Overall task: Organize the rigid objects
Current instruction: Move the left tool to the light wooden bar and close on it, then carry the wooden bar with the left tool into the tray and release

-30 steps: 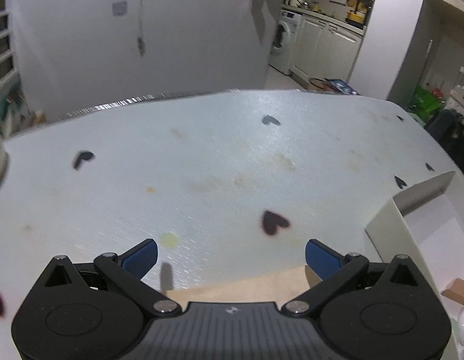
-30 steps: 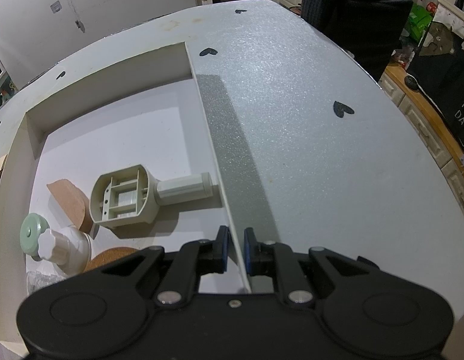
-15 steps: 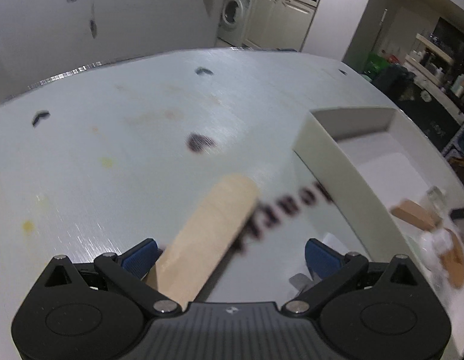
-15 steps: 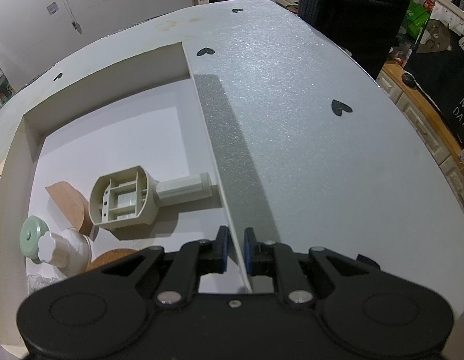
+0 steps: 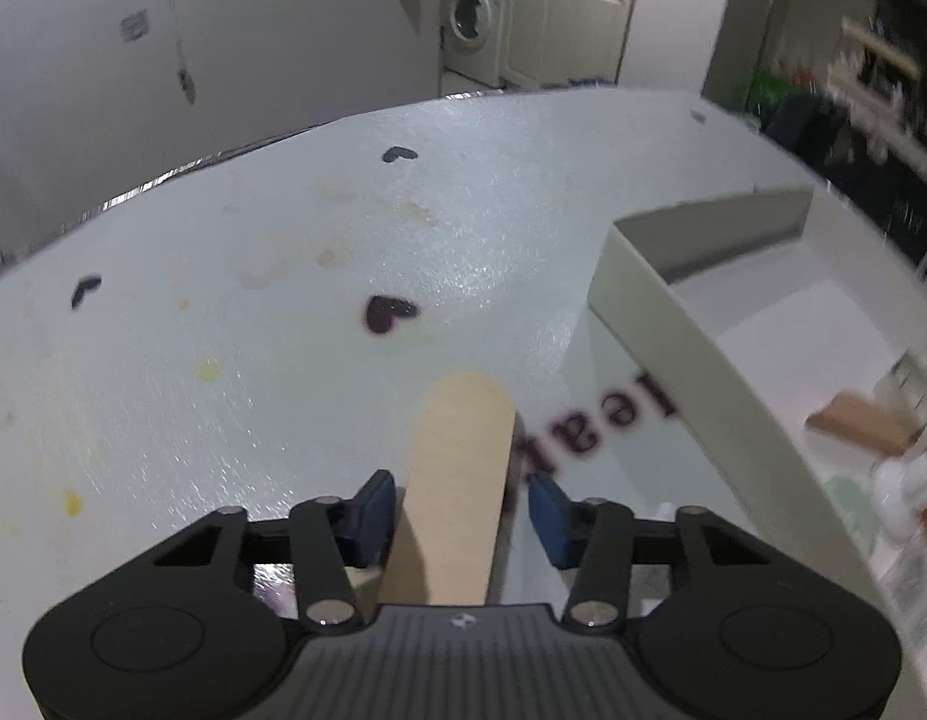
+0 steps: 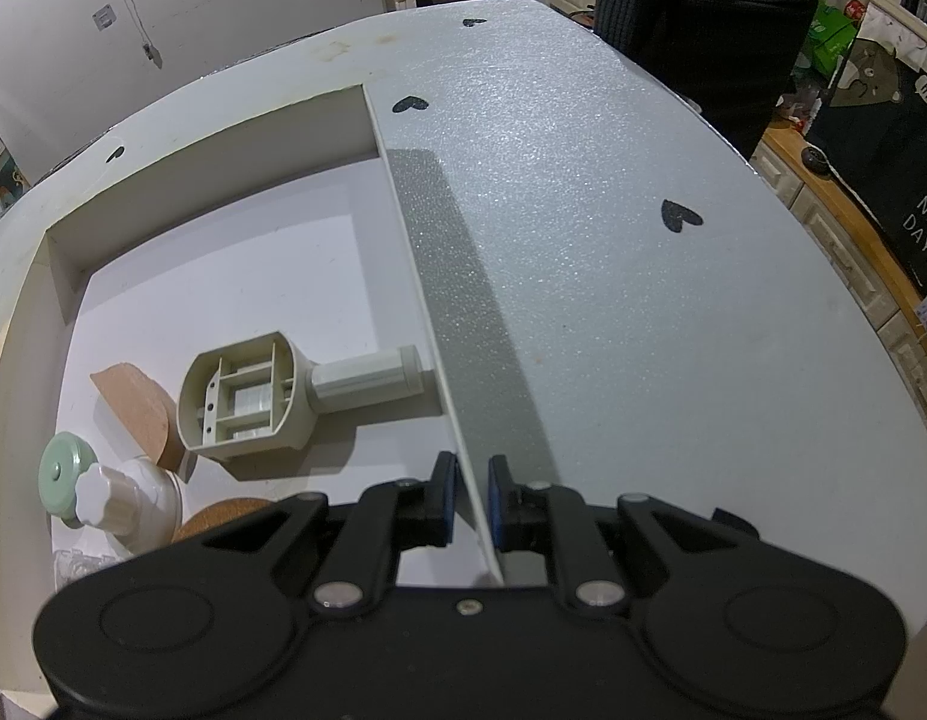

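Observation:
A flat pale wooden board (image 5: 463,450) with a rounded end lies on the white table (image 5: 223,312), pointing away from me. My left gripper (image 5: 461,507) straddles it with its jaws closing; a narrow gap shows at the right pad. A white open box (image 5: 691,348) stands just to the right. My right gripper (image 6: 472,498) is shut on the thin right wall of that box (image 6: 427,276). Inside lie a beige plastic handled tool (image 6: 247,396), a brown wooden piece (image 6: 139,402), a mint lid (image 6: 67,474) with a white knob (image 6: 112,501) and a cork disc (image 6: 223,519).
Black hearts and yellowish stains dot the table top (image 6: 613,240). A black padded chair back (image 6: 703,18) stands past the far right edge. Kitchen units and a washing machine (image 5: 472,30) lie beyond the far edge. The box's far half holds nothing.
The left view has swung right toward the box, the wooden board has come between the left fingers, and those fingers have drawn much closer together. The right gripper has not moved.

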Tool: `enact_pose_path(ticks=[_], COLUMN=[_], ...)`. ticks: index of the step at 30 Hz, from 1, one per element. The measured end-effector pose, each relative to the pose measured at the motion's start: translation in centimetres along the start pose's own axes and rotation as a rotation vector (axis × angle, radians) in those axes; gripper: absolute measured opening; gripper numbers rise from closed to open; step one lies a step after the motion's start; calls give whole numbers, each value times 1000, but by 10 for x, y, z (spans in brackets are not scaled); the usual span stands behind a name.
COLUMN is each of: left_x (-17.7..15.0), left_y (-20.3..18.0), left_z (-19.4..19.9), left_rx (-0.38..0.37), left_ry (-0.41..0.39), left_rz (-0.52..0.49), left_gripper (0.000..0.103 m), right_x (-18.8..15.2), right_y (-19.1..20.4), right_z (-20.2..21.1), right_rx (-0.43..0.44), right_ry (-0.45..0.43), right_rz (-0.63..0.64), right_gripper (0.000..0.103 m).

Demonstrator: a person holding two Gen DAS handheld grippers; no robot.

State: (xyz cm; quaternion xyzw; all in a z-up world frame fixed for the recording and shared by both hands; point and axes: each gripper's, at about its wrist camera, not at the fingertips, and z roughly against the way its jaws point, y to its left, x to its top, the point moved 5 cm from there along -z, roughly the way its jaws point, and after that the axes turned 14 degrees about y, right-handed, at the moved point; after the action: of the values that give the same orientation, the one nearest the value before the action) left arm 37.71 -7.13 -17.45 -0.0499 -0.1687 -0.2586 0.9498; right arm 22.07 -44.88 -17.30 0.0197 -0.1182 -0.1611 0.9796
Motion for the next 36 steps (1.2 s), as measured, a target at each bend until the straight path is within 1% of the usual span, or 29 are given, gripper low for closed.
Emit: enact_pose_path(ticks=[2,4,5,10,14,18,24,28,32,36], left_x=[0,-1,-1,-8,-12,-15,-9,3,18,40], left_y=[-2,-1,0,2,1,-9,-39,-67,-99,-130], left_z=[1,3,4,8,21,44,83,103,113,109], left_rx=[13,12,15,34,19,-3,-37,-64,-104,-156], left_ry=[12,26,28,18,-23,-71,-145,-179,-198,-196], left_rz=[-26,-29,-28,14,91,155,190,203,226,271], left_gripper=[47,41,36,35,35,35,35,35,35,35], right_x=[0,0,0,0,0,0,1,1,6,8], right_y=[0,-1,-1,-2,-3,-3,-5,-6,-6,-4], right_z=[0,0,0,1,1,1,0,0,-1,-1], right_rx=[1,1,1,3,4,10,27,44,59,51], right_ry=[0,-1,-1,-1,-2,-3,-2,1,27,41], right_rz=[-1,-2,-1,0,3,9,31,58,78,120], right_gripper=[13,13,13,13,13,12,10,8,7,6])
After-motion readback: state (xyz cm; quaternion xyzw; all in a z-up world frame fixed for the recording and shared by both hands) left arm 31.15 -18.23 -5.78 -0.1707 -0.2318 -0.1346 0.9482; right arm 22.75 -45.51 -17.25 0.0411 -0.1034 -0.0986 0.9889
